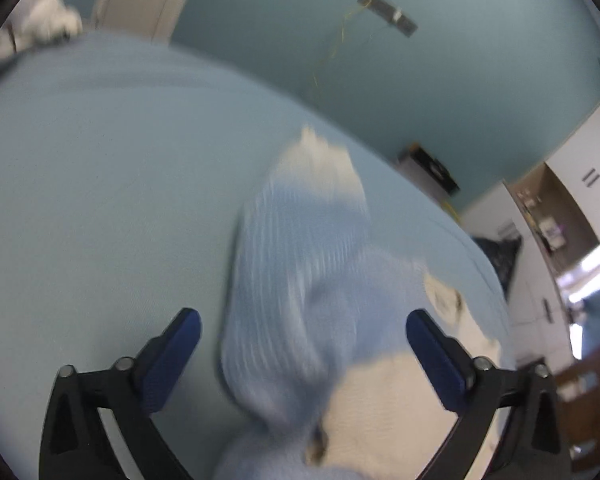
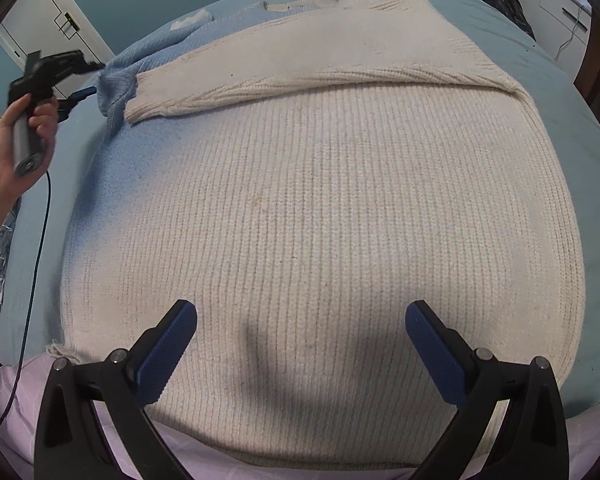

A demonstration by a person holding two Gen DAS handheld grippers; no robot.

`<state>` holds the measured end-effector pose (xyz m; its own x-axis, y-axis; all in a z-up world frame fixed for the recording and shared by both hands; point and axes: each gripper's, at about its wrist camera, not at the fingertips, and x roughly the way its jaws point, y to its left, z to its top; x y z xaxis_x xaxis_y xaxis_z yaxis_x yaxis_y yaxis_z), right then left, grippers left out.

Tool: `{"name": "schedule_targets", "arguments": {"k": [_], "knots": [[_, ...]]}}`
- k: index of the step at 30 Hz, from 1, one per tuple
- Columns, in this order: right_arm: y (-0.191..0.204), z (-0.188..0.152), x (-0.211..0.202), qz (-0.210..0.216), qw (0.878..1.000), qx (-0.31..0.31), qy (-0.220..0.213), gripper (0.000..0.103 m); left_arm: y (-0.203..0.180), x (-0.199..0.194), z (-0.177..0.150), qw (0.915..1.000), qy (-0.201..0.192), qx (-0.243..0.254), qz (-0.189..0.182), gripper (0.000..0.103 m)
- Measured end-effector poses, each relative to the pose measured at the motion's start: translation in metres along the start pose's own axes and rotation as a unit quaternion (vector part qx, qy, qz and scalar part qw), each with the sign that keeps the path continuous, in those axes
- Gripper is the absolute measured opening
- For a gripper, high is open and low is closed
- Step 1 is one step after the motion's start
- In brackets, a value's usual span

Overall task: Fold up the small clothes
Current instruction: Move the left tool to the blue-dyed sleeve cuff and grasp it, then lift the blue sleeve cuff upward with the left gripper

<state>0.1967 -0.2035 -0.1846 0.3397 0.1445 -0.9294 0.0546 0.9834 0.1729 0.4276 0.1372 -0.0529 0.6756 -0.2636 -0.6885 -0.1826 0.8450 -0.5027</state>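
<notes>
Right gripper (image 2: 301, 312) jaws wide apart, empty, over cream-to-blue ribbed knit sweater (image 2: 320, 220) lying flat on pale blue bed sheet (image 2: 560, 80); cream sleeve folded across at 12 o'clock. Left gripper (image 1: 303, 320) jaws fully spread, blurred blue cuff loose between them.

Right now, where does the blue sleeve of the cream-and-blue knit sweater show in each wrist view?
Left wrist view: the blue ribbed knit sleeve fills the centre, blurred, between the open left gripper fingers, its cream cuff farthest from the camera.
Right wrist view: upper left, bunched beside the folded cream sleeve.
Shared landmark: the light blue bedsheet under the sweater.
</notes>
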Motion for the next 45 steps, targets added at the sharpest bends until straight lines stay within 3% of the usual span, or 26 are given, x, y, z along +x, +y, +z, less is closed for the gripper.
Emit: {"name": "schedule_targets", "arguments": {"k": [4, 7, 11, 13, 15, 16, 18, 19, 20, 21, 22, 24, 27, 29, 32, 33, 34, 36, 37, 41, 45], "knots": [[0.007, 0.003, 0.007, -0.003, 1.0, -0.008, 0.01, 0.102, -0.006, 0.049, 0.052, 0.9985, 0.015, 0.032, 0.043, 0.103], [0.007, 0.004, 0.014, -0.007, 1.0, -0.01, 0.018, 0.102, -0.005, 0.099, 0.077, 0.9921, 0.029, 0.055, 0.109, 0.103], [0.003, 0.004, 0.024, -0.006, 0.999, -0.005, 0.032, 0.102, -0.008, 0.15, 0.087, 0.9886, 0.055, 0.081, 0.115, 0.103], [0.002, 0.004, 0.029, -0.007, 0.999, -0.004, 0.038, 0.102, -0.021, 0.184, 0.085, 0.9786, 0.095, 0.127, 0.131, 0.103], [0.003, 0.005, 0.035, -0.008, 0.999, -0.005, 0.044, 0.102, -0.03, 0.22, 0.069, 0.9605, 0.133, 0.173, 0.172, 0.103], [0.004, 0.006, 0.038, -0.008, 0.999, -0.006, 0.046, 0.102, -0.031, 0.226, 0.065, 0.9595, 0.131, 0.175, 0.177, 0.103], [0.004, 0.005, 0.042, -0.009, 0.999, -0.009, 0.051, 0.102, -0.026, 0.228, 0.067, 0.971, 0.108, 0.137, 0.163, 0.103], [0.006, 0.006, 0.046, -0.01, 0.998, -0.01, 0.054, 0.102, -0.021, 0.231, 0.069, 0.9738, 0.114, 0.121, 0.155, 0.09], [0.006, 0.006, 0.049, -0.011, 0.998, -0.011, 0.057, 0.102, -0.022, 0.229, 0.071, 0.9758, 0.107, 0.118, 0.149, 0.055], [0.007, 0.005, 0.05, -0.011, 0.998, -0.012, 0.058, 0.102, -0.027, 0.226, 0.073, 0.9765, 0.101, 0.125, 0.144, 0.03], [0.007, 0.004, 0.051, -0.012, 0.998, -0.014, 0.058, 0.102, -0.032, 0.222, 0.076, 0.976, 0.095, 0.132, 0.145, 0.016], [0.007, 0.002, 0.051, -0.013, 0.998, -0.016, 0.057, 0.102, -0.043, 0.203, 0.085, 0.9774, 0.058, 0.133, 0.154, 0.014], [0.009, 0.002, 0.054, -0.014, 0.998, -0.018, 0.058, 0.102, -0.057, 0.133, 0.102, 0.9883, -0.077, 0.083, 0.101, 0.013], [0.009, 0.002, 0.054, -0.013, 0.998, -0.018, 0.059, 0.102, -0.045, 0.083, 0.108, 0.9853, -0.146, 0.025, 0.085, 0.013], [0.009, 0.003, 0.054, -0.007, 0.998, -0.013, 0.058, 0.102, -0.012, 0.022, 0.106, 0.974, -0.208, -0.038, 0.082, 0.014], [0.006, 0.005, 0.05, -0.004, 0.998, -0.011, 0.058, 0.102, 0.003, 0.009, 0.102, 0.9726, -0.206, -0.05, 0.095, 0.015], [0.004, 0.006, 0.046, -0.001, 0.998, -0.009, 0.057, 0.102, 0.023, -0.005, 0.095, 0.9701, -0.203, -0.071, 0.113, 0.023], [0.002, 0.005, 0.042, 0.001, 0.999, -0.008, 0.054, 0.102, 0.073, -0.012, 0.074, 0.9728, -0.161, -0.118, 0.117, 0.091], [0.001, 0.005, 0.04, 0.003, 0.999, -0.008, 0.053, 0.102, 0.101, -0.015, 0.058, 0.9731, -0.133, -0.146, 0.119, 0.099], [0.004, 0.005, 0.037, 0.002, 0.999, -0.017, 0.049, 0.102, 0.189, -0.022, 0.012, 0.958, -0.096, -0.242, 0.12, 0.103], [0.016, 0.007, 0.039, -0.003, 0.998, -0.025, 0.054, 0.102, 0.228, -0.017, 0.023, 0.9502, -0.103, -0.25, 0.155, 0.103]]}}
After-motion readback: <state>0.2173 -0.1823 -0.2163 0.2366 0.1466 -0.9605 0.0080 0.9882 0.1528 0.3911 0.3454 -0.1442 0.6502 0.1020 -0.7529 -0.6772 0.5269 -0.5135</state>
